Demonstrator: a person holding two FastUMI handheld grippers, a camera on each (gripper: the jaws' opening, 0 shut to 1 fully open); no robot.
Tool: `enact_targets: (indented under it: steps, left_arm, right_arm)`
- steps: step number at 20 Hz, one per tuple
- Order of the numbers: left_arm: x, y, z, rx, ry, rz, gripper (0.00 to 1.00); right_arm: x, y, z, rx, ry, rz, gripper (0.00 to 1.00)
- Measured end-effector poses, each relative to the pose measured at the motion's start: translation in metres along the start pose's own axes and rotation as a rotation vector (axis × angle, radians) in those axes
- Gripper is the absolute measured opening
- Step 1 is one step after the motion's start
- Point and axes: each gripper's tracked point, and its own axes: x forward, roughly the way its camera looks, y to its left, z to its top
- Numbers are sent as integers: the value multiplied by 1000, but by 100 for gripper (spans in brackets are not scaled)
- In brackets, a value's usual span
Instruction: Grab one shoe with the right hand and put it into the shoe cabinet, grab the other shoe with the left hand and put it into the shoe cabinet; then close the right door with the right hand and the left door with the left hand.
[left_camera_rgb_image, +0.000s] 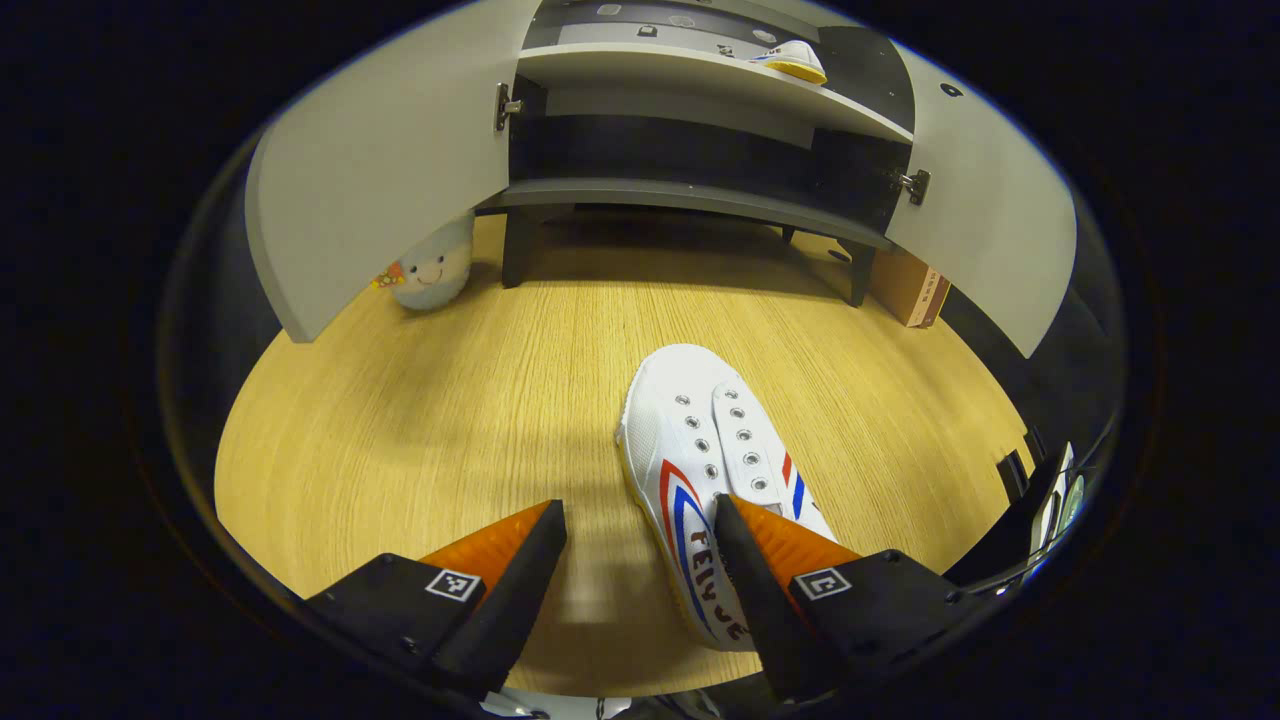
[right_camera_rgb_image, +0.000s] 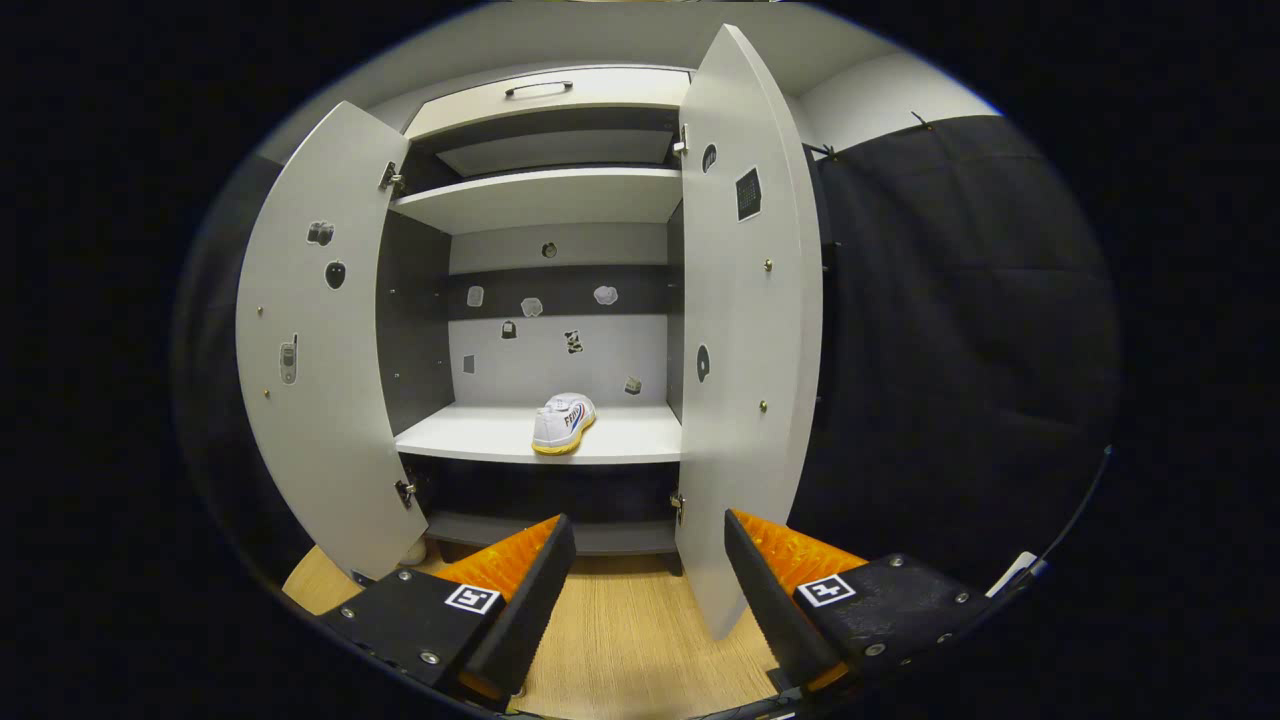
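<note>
left tongs (left_camera_rgb_image: 640, 560) released over white canvas shoe with red-blue stripes (left_camera_rgb_image: 700, 470) on wooden floor (left_camera_rgb_image: 430, 420); right tongs (right_camera_rgb_image: 645, 570) released; matching white shoe (right_camera_rgb_image: 563, 422) shelved; grey cabinet doors (right_camera_rgb_image: 750, 320) open.

My left gripper view looks steeply down, close over the wooden floor (left_camera_rgb_image: 420, 420), toward the shoe cabinet (left_camera_rgb_image: 690, 195) base. My right gripper view sits farther back, facing level into it. Both share its open doors and shelves.
</note>
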Motion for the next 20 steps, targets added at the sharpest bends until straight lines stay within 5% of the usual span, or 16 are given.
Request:
enact_targets:
  steps: [6,10,11,13,16,20]
  left_arm:
    - [8,-13,-9,-29,32,-52,92]
    - [9,-23,-12,-58,112,-49,46]
    - [10,-22,-13,-61,150,-32,46]
    - [10,-17,-9,-118,174,-7,24]
    - [10,-15,-7,-170,177,-38,7]
    - [3,-12,4,-143,182,-43,7]
  right_arm:
    - [0,-1,-14,15,26,2,93]
    - [0,-8,-18,33,38,-10,93]
    - [-1,-10,-18,35,40,-14,93]
    - [-3,-13,-18,32,41,-22,92]
    - [-5,-15,-16,35,33,-26,93]
    - [-7,-15,-14,31,24,-25,93]
